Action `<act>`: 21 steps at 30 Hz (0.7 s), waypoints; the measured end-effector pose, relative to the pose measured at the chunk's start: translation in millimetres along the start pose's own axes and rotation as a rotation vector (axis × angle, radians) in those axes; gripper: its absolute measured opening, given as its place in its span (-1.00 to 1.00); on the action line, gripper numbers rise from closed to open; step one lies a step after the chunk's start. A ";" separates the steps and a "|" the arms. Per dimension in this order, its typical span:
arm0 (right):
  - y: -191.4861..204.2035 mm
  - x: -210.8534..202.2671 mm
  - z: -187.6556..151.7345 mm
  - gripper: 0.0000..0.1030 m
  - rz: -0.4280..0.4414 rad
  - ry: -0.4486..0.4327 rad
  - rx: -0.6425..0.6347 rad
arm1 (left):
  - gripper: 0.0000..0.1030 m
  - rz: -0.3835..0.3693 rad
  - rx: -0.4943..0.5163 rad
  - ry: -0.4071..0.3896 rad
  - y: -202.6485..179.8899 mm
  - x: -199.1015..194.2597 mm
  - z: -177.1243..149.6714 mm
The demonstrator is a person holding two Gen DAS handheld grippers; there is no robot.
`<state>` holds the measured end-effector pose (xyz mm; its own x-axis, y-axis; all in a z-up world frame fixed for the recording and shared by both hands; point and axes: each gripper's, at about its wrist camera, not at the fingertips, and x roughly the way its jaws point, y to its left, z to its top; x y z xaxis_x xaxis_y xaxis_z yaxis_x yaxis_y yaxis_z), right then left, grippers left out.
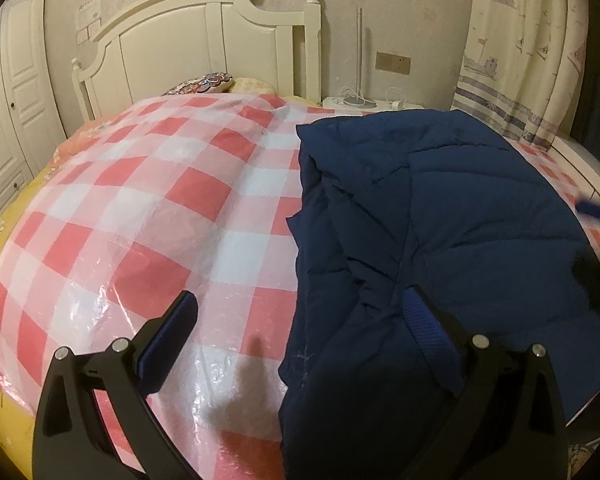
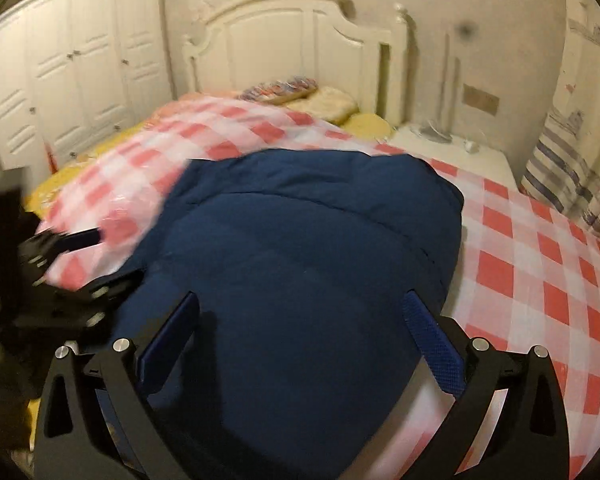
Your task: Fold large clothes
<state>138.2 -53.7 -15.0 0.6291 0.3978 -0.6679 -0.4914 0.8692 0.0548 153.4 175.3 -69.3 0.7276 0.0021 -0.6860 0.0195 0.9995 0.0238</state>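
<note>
- A bedroom is shown: a bed (image 1: 100, 216) with a cream headboard (image 1: 204, 40), covered by a red-and-white checked plastic sheet (image 1: 148, 208), with white wardrobe doors (image 2: 80, 68) on one side of it and a patterned curtain (image 1: 520, 48) on the other.
- A navy quilted jacket (image 1: 440, 220), bunched into a rounded heap, is laid on the checked sheet, on the half of the bed nearer the curtain.
- The left gripper (image 1: 304, 312) is seen spread wide and holding nothing; one finger hangs over the bare sheet just beside the jacket, the other over the jacket's near edge.
- The right gripper (image 2: 300, 308) is released, its jaws wide apart above the jacket's near part, with nothing pinched.
- Pillows (image 2: 300, 92) are seen by the headboard, well apart from the jacket.
</note>
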 end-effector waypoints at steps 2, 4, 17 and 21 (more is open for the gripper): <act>7.1 3.5 -19.1 0.91 0.001 0.030 0.004 | 0.96 0.000 -0.001 0.000 -0.8 -0.1 -0.7; 6.1 -4.4 -32.8 0.91 0.008 -0.010 0.038 | 0.96 0.005 0.003 -0.003 -0.7 -0.5 -0.8; -63.7 20.0 -59.6 0.91 0.334 0.123 0.557 | 0.96 -0.486 -0.261 0.245 59.9 47.7 6.0; -58.7 31.5 -52.0 0.91 0.332 0.142 0.537 | 0.96 -0.603 -0.299 0.302 64.9 71.1 9.0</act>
<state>155.6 -107.5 -77.9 0.3918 0.6600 -0.6410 -0.2531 0.7472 0.6146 212.5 240.0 -110.0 0.4281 -0.5855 -0.6884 0.1373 0.7950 -0.5908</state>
